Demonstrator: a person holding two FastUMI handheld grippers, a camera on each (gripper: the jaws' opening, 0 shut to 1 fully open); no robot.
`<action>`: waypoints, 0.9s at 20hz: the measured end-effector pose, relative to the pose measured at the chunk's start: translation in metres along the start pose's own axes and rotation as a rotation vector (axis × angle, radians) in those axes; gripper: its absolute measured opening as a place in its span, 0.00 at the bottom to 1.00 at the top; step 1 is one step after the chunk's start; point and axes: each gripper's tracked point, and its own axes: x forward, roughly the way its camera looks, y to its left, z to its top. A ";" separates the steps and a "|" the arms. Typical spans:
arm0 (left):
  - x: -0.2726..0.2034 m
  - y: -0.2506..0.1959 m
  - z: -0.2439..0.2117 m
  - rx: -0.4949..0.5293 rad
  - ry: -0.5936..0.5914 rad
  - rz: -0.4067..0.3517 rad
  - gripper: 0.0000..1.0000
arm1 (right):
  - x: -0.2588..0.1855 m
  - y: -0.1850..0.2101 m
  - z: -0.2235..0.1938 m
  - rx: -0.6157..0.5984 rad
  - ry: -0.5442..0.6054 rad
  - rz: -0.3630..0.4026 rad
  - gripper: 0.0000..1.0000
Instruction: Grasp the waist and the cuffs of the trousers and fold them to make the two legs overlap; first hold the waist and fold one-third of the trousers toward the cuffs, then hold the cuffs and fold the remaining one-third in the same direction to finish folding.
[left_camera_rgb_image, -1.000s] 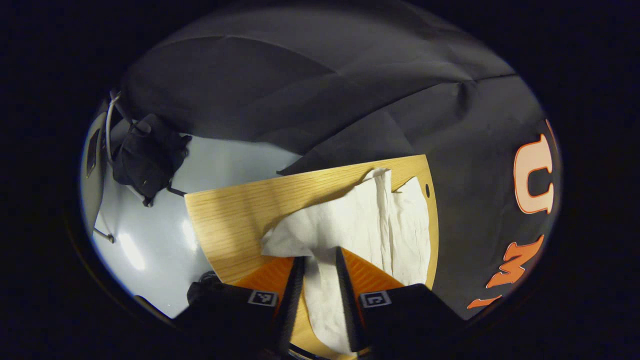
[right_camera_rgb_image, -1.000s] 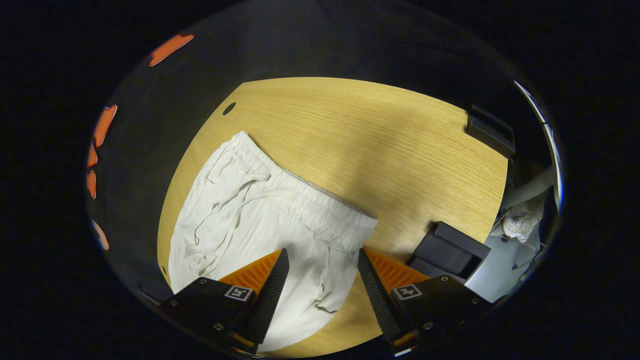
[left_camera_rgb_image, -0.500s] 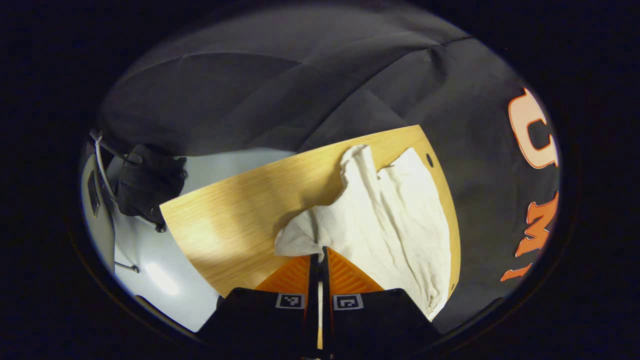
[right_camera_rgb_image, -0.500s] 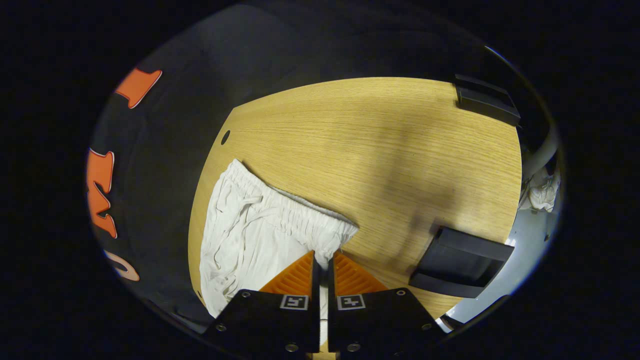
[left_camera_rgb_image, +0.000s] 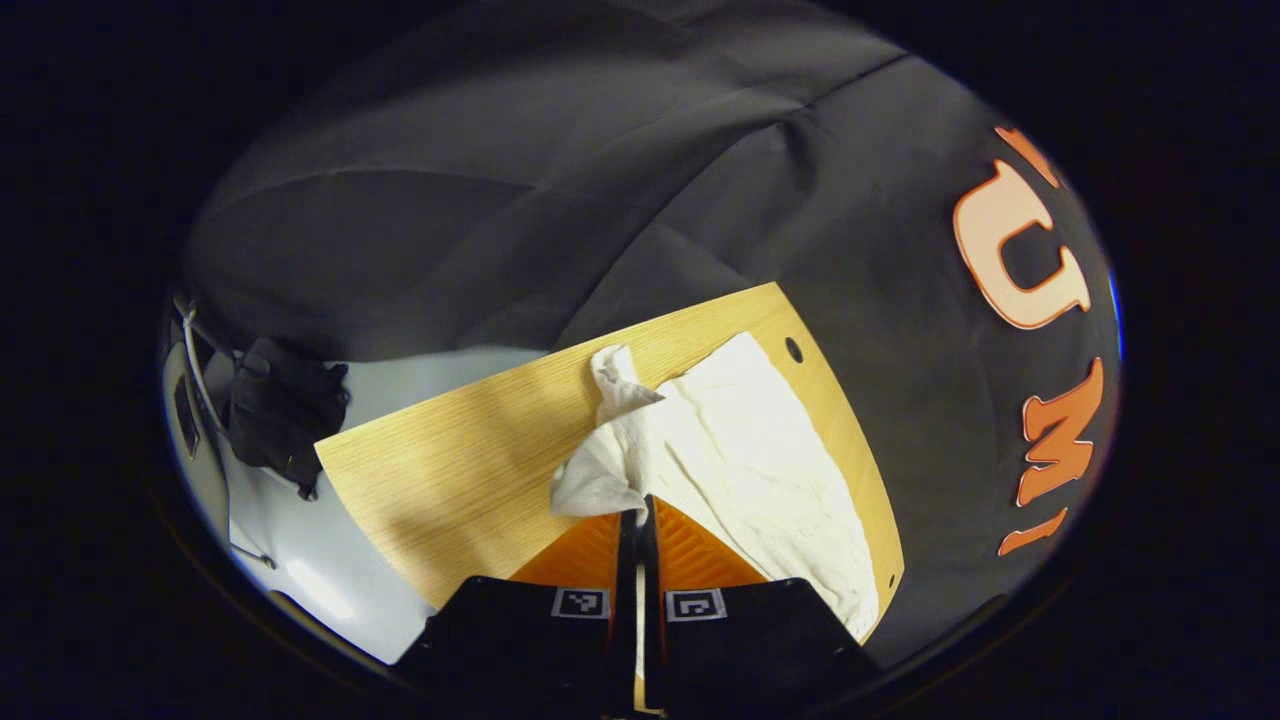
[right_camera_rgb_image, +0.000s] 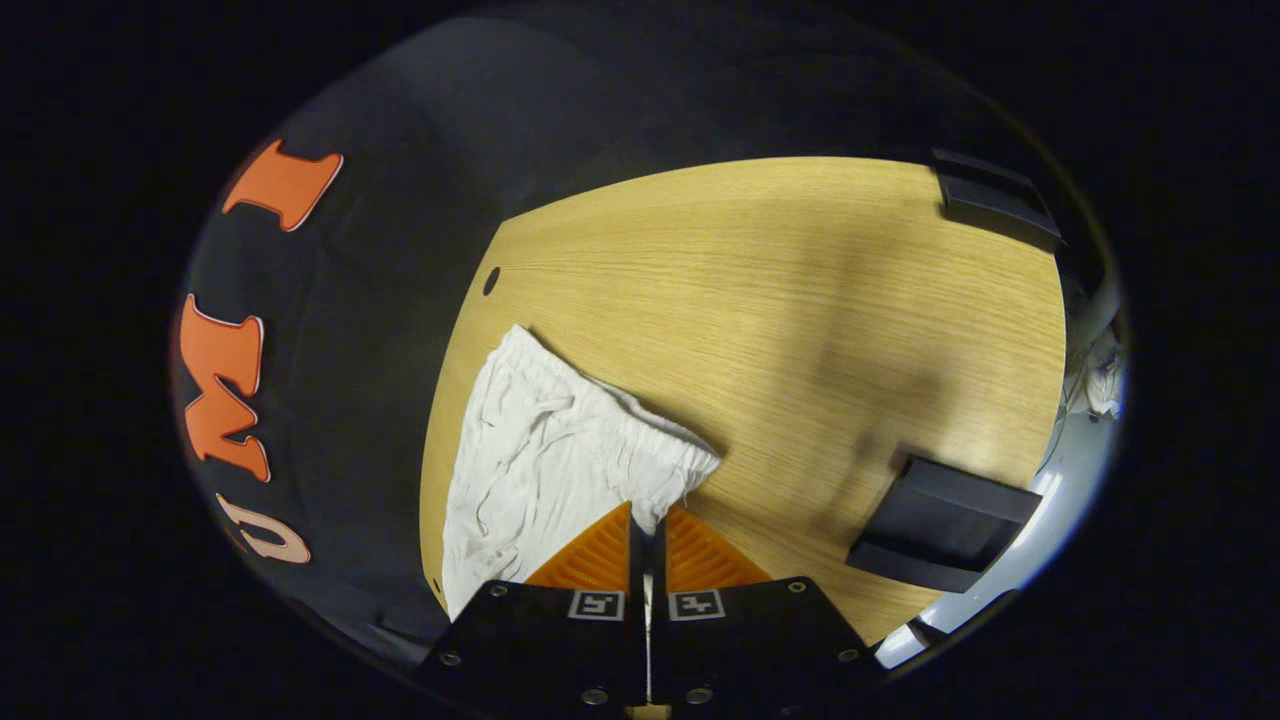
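While left claw (left_camera_rgb_image: 637, 512) and right claw (right_camera_rgb_image: 648, 518) pinch crinkled white trousers (left_camera_rgb_image: 740, 450), gathered waistband (right_camera_rgb_image: 640, 425) lifts off wood-grain table (right_camera_rgb_image: 800, 290).

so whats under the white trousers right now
The wooden table lies under the trousers, bare beside them. Both grippers, left and right, pinch lifted edges. Whatever the cloth covers is hidden.

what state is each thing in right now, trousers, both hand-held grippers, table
trousers: crumpled, partly on the table, one end pinched at the elastic waist, the other end pinched and lifted
left hand-held gripper: shut on the trousers, cloth bunched at its tips
right hand-held gripper: shut on the trousers at the waist corner
table: bare wood beside the trousers
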 end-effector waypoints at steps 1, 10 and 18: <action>-0.003 -0.011 0.002 0.009 -0.008 -0.011 0.05 | -0.002 0.009 0.003 0.002 0.002 0.024 0.02; 0.013 -0.090 0.041 0.100 -0.068 -0.045 0.07 | -0.004 0.076 0.025 0.031 0.037 0.129 0.01; 0.054 -0.138 0.070 0.227 -0.006 -0.089 0.07 | 0.020 0.123 0.045 0.035 0.005 0.118 0.01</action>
